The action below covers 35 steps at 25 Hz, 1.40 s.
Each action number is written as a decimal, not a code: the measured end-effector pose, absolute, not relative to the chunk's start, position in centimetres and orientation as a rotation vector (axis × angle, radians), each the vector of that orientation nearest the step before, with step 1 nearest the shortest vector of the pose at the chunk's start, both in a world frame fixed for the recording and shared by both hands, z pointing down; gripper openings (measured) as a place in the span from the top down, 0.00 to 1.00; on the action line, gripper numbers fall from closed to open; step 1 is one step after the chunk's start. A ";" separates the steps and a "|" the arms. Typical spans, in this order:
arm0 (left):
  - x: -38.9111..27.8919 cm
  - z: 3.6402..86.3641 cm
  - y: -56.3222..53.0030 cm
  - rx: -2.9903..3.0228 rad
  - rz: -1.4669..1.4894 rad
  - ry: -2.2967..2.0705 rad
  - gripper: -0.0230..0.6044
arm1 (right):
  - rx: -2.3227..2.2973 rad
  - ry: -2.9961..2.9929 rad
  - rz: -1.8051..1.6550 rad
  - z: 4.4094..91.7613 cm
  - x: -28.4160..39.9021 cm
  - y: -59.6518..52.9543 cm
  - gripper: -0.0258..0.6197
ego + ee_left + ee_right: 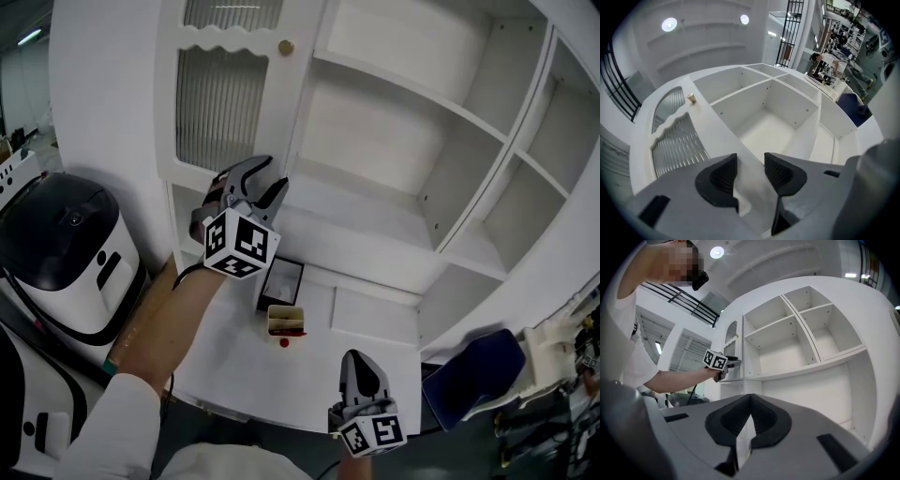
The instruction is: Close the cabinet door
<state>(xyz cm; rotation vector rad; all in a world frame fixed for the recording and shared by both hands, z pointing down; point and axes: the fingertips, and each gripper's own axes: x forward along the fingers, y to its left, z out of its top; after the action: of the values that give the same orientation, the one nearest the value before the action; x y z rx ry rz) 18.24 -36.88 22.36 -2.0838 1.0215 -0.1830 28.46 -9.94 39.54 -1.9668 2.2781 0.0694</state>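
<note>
The white cabinet (403, 103) stands with its shelves bare and its left door (220, 103) swung open. The door has ribbed glass panes and a brass knob (286, 47). My left gripper (265, 180) is at the door's lower rail, close to its free edge, jaws open and gripping nothing. In the left gripper view the door's white frame (708, 126) shows through the gap of the left gripper (750, 168), with the knob (691, 98) farther up. I cannot tell whether the fingers touch the door. My right gripper (361, 361) hangs low by the counter's front edge, shut and empty.
A black-and-white appliance (66, 253) stands at the left, beside the door. On the counter (375, 319) lie a small dark tray (281, 279), a small box (284, 321) and a red dot (284, 342). A blue seat (473, 375) is at the lower right.
</note>
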 end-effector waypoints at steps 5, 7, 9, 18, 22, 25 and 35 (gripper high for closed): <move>18.7 22.4 -38.7 -2.076 -0.237 1.039 0.70 | -1.984 2.264 0.064 39.9 28.7 -9.5 0.96; 18.8 22.5 -39.1 -2.072 -0.239 1.054 0.70 | -1.988 2.258 0.066 40.0 28.7 -9.2 0.96; 18.7 22.5 -39.1 -2.079 -0.224 1.062 0.71 | -1.991 2.252 0.065 40.1 28.9 -9.0 0.96; 18.8 22.4 -39.1 -2.115 -0.219 1.049 0.71 | -1.970 2.269 0.046 40.6 28.1 -8.7 0.96; 18.3 22.7 -38.4 -2.192 -0.201 1.024 0.71 | -1.957 2.279 0.042 40.6 27.8 -8.7 0.96; 16.8 23.8 -37.7 -2.242 -0.177 1.035 0.71 | -1.943 2.290 0.041 40.4 27.6 -9.0 0.96; 5.7 27.9 -33.0 -2.465 0.015 1.111 0.95 | -1.832 2.402 0.040 40.3 22.7 -12.4 0.96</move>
<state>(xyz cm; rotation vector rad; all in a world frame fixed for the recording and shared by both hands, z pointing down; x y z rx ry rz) 5.72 -33.04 27.93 -2.4647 1.1114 0.0152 22.65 -12.36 40.35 -1.8317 2.4020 0.0401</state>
